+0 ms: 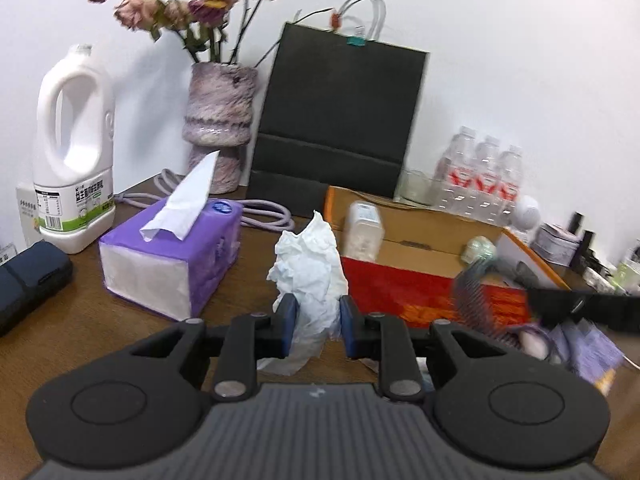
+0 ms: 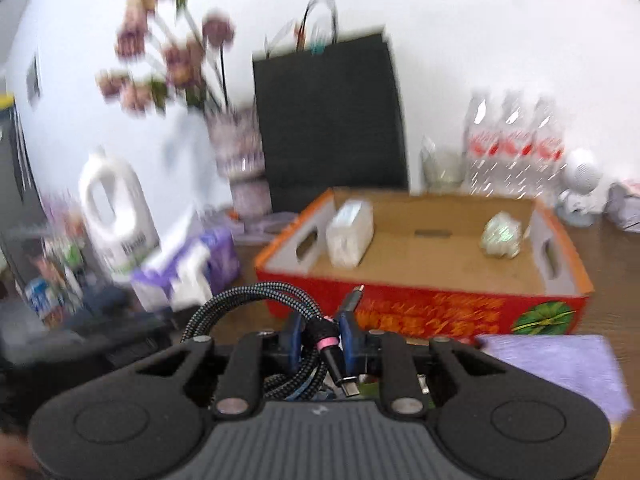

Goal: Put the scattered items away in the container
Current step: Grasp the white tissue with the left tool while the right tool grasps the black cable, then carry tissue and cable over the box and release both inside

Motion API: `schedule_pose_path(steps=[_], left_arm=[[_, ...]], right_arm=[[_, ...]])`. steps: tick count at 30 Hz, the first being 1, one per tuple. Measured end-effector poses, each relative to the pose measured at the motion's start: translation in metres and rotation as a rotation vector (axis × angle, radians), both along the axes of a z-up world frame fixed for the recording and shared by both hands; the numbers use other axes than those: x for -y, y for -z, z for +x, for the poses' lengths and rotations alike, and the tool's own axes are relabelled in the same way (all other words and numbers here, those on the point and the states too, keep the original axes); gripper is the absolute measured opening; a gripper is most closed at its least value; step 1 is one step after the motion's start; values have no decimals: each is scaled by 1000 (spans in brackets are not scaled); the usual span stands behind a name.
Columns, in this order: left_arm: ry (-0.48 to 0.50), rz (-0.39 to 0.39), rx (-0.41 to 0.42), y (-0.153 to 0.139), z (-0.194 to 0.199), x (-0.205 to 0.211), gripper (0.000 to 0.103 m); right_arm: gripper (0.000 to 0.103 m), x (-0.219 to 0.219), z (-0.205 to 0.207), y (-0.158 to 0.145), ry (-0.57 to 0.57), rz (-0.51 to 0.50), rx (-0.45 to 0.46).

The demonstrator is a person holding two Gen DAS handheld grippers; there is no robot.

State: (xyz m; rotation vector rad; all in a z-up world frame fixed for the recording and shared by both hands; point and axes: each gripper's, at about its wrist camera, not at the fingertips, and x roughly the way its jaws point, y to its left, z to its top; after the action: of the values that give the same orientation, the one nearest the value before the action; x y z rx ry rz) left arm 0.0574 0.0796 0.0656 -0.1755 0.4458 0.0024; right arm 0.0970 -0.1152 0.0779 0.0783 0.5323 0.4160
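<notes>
My left gripper [image 1: 318,320] is shut on a crumpled white tissue [image 1: 310,268], held just left of the red cardboard box [image 1: 404,292]. My right gripper [image 2: 320,338] is shut on a coiled black braided cable [image 2: 256,304] with a pink band, in front of the same box [image 2: 424,312]. The box is open-topped and holds a white plastic bottle [image 2: 350,236] lying on its side and a pale crumpled ball [image 2: 502,236]. In the left wrist view the right gripper [image 1: 568,308] shows as a dark blur with the cable [image 1: 476,300] at the box's front right.
A purple tissue box [image 1: 172,260], white jug [image 1: 74,152], flower vase [image 1: 220,120] and black paper bag [image 1: 340,120] stand behind on the wooden table [image 1: 80,320]. Water bottles [image 2: 516,144] line the back right. A purple cloth [image 2: 560,368] lies in front of the box.
</notes>
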Motion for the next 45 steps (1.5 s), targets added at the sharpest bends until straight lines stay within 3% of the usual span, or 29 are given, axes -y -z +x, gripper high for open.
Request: schedule_pose_path(steps=[3,8,13,20,24,27,29,32,35,38,41,45], left_arm=[[74,25,-2,0,-30,26,24],[190,58,-54,8,-83,69,25],[259,128,-59,8,-115,100,25],[261,125,-20,-6,-127,109,25],[242,152,-1,-19,-106,105,25],[221,190,46,-42,-58,98,25],[222,172,42,-58,-4,92,25],[234,160,-11,-70,87,92,27],[238,161,-121,-65,178,98,26],[235,156,-214,-43,254,97,26],[267,127,-360,-11,306,96,26],[274,240,-456,20,330,108,26]], right_arm=[[19,25,-31,-13,51,-16,55],[19,64,-82,8,166,-36,79],[19,88,-119,34,210,-2,1],[19,95,-149,29,179,11,38],[19,101,-141,15,171,22,60],[19,104,-112,-7,179,23,92],[19,105,-78,-26,179,31,118],[19,101,-5,-52,154,51,99],[19,93,88,-60,117,81,-17],[18,82,171,-54,155,29,-102],[18,78,243,-29,177,39,-233],[17,65,298,17,188,-23,-344]])
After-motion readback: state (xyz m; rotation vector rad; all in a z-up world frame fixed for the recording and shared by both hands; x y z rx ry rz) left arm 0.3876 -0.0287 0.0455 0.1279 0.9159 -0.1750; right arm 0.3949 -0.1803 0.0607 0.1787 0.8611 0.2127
